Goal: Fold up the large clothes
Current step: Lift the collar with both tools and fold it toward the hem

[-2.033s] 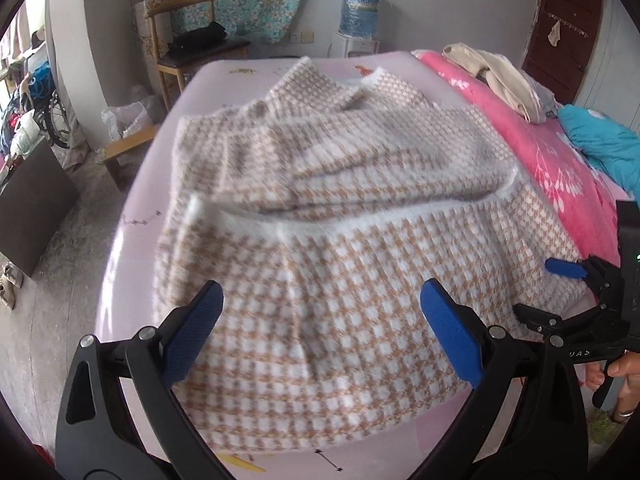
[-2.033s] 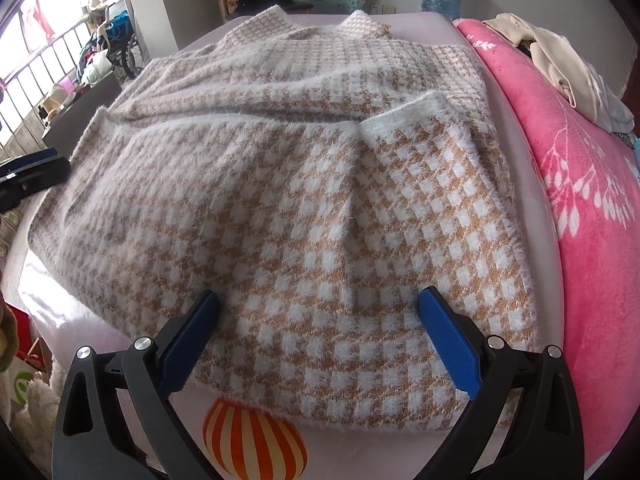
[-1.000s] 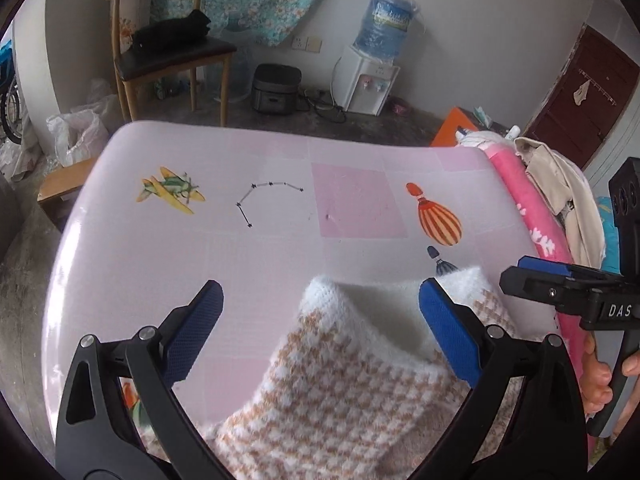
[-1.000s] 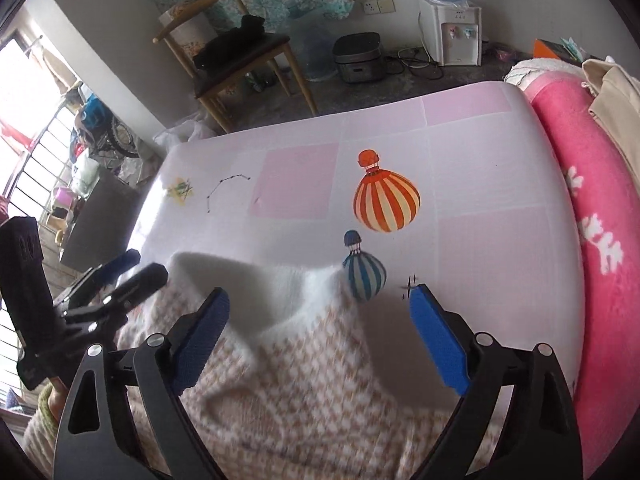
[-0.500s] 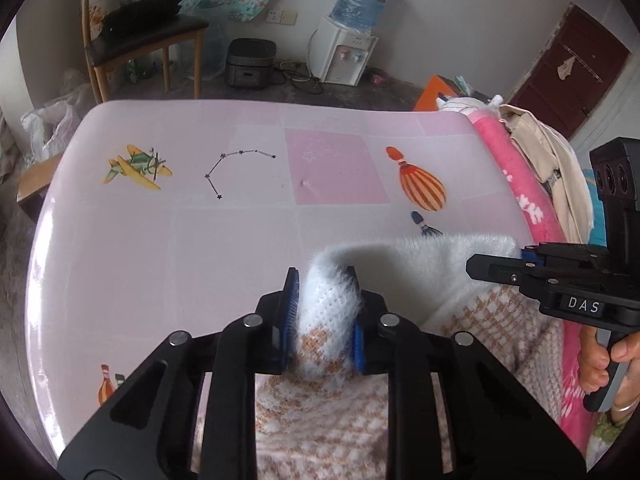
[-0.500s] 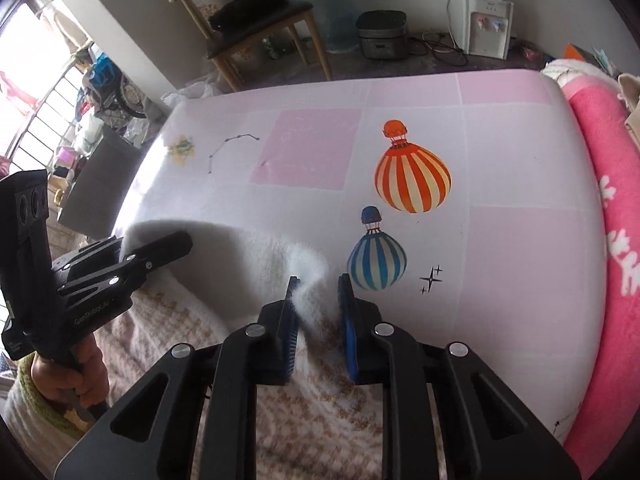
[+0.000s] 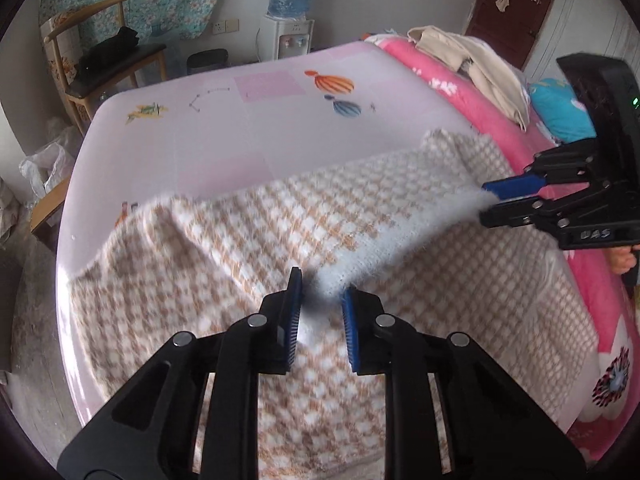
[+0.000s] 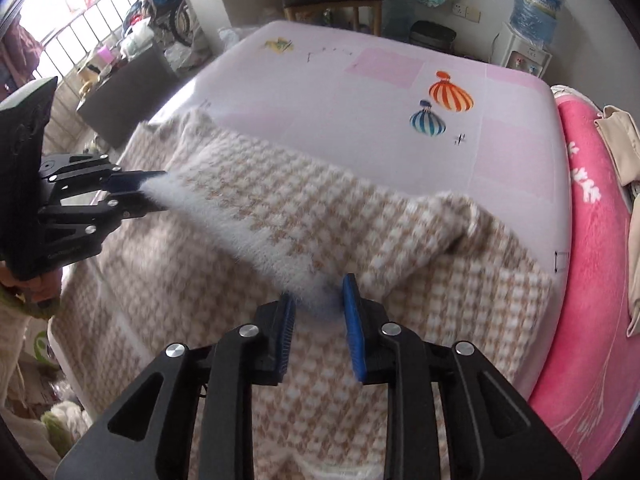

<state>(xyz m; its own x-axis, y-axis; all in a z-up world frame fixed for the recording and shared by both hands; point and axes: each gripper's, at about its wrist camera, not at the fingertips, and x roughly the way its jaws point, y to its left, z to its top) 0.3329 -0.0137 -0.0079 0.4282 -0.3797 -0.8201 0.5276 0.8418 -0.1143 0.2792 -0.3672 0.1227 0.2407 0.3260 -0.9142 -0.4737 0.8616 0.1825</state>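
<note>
Left wrist view: left gripper [image 7: 320,312] and right gripper [image 7: 490,200] level, each pinching white fuzzy hem of tan-and-white checked knit garment [image 7: 248,240], stretched between them above pink bedsheet [image 7: 260,128].

The bed [image 7: 224,136] wears a pale pink sheet [image 8: 516,148] printed with darker pink squares, an orange striped balloon [image 8: 451,96], a smaller blue one [image 8: 427,123] just beside it, a little aeroplane [image 7: 145,111] and a dotted constellation line. A brown-and-white checked knit garment [image 7: 248,256] lies spread over the near part of the sheet — its white fuzzy edge [image 8: 276,256] lifted clear of the rest. Along the right side a bright pink blanket [image 8: 600,280] with white flowers lies on the bed, a heap of beige cloth [image 7: 472,56] resting on it.
</note>
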